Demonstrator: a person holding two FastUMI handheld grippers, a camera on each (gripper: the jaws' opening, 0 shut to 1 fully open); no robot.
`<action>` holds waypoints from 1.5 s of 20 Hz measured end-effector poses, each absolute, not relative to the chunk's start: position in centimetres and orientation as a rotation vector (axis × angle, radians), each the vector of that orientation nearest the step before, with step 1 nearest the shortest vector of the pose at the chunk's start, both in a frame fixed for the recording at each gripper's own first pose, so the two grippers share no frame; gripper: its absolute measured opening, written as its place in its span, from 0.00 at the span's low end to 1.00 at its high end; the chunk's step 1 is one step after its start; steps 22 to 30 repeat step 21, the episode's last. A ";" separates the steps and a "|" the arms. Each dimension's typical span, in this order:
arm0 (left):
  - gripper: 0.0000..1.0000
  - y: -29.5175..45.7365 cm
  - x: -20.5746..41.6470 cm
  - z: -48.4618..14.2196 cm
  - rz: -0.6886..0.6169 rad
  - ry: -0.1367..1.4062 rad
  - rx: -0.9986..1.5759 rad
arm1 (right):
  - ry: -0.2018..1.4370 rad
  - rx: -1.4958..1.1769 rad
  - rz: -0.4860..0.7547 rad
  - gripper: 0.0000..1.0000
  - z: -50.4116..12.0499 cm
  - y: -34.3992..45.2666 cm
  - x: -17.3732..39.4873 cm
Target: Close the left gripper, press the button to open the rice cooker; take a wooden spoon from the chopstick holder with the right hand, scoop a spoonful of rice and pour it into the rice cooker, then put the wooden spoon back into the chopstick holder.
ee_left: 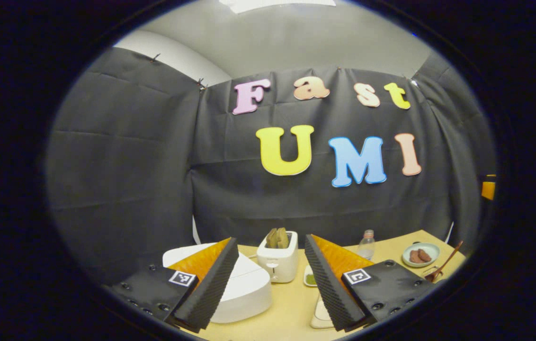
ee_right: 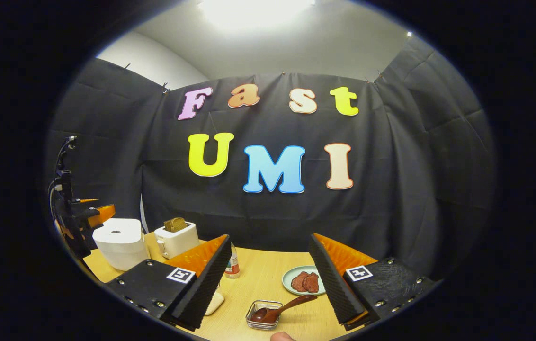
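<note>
left claw (ee_left: 272,279) spread wide, empty, above the closed white rounded rice cooker (ee_left: 239,289) on the tan wooden table (ee_left: 291,303). right claw (ee_right: 270,279) also spread, empty, over the dark wooden spoon (ee_right: 277,310) lying in a small clear square holder (ee_right: 263,316); right gripper view adds the white toaster (ee_right: 176,239).
</note>
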State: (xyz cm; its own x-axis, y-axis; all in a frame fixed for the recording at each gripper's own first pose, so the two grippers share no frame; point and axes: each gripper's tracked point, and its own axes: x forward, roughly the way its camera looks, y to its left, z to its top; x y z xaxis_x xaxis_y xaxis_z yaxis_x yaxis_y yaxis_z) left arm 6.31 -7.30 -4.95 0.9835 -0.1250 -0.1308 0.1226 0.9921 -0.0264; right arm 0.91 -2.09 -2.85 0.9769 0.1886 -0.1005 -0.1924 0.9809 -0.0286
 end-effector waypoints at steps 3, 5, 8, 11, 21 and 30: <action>0.95 -8.2 3.1 -2.7 -0.153 0.091 -0.026 | 0.085 -0.053 0.146 0.99 -3.3 -2.0 -0.5; 0.95 -7.8 1.1 -0.9 -0.182 0.067 -0.023 | 0.092 -0.032 0.136 1.00 -3.3 -1.1 -1.9; 0.95 -7.1 -0.8 0.1 -0.210 0.043 -0.020 | 0.098 -0.008 0.125 0.99 -3.4 -0.6 -3.2; 0.95 -6.6 -1.7 0.2 -0.224 0.044 -0.040 | 0.099 0.002 0.103 0.99 -3.2 -0.5 -3.9; 0.95 -3.8 -2.3 0.1 -0.226 0.029 -0.063 | 0.062 -0.018 0.049 0.99 -2.0 -0.2 -5.5; 0.95 -3.8 -2.3 0.1 -0.226 0.029 -0.063 | 0.062 -0.018 0.049 0.99 -2.0 -0.2 -5.5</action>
